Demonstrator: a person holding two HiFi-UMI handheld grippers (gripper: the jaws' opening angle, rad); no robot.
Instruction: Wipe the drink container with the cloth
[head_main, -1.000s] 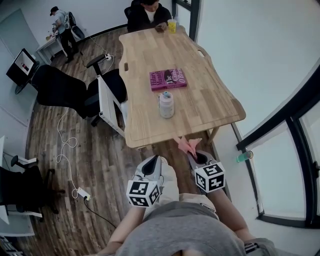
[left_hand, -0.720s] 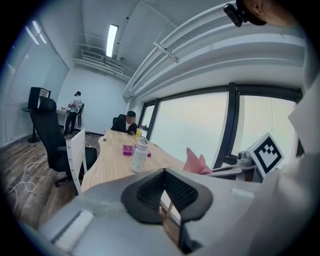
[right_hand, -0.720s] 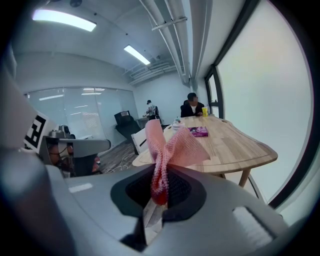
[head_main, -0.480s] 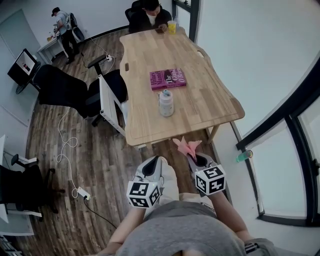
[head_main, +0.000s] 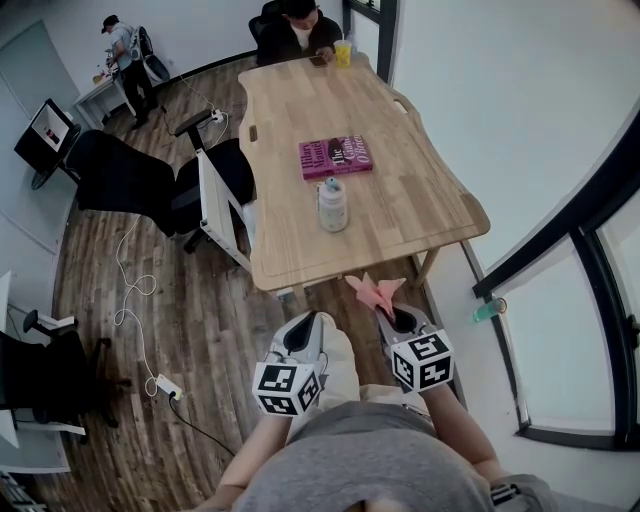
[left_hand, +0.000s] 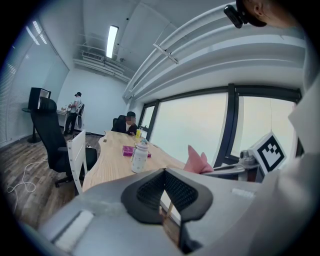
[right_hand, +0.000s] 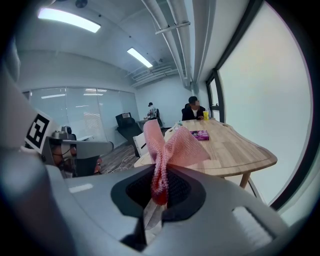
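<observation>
Right gripper (head_main: 386, 306), head view: jaws pinched on a crumpled pink mesh cloth (head_main: 375, 290), held off the near edge of the light wooden table (head_main: 420, 200), not touching it. Left gripper (head_main: 301, 326) sits beside it on the left, lower over the floor, nothing in it. White drink bottle with a pale lid (head_main: 332, 207) stands upright on the near half of the table, well apart from both grippers. Magenta book (head_main: 336, 157) lies flat just beyond the bottle. Yellow cup (head_main: 343, 52) at the far end, in front of a seated person (head_main: 295, 30).

Left gripper view: jaw pads closed against each other at the tips (left_hand: 164, 172), nothing between them. Bottle (left_hand: 140, 156) upright on the table ahead, left of centre; pink cloth (left_hand: 199, 161) visible to the right.

Right gripper view: jaws (right_hand: 160, 192) narrow, clamping the gathered lower part of the cloth (right_hand: 170, 147); loose folds fan out above the pads. Table (right_hand: 240, 150) lies beyond, book (right_hand: 200, 135) on it.
</observation>
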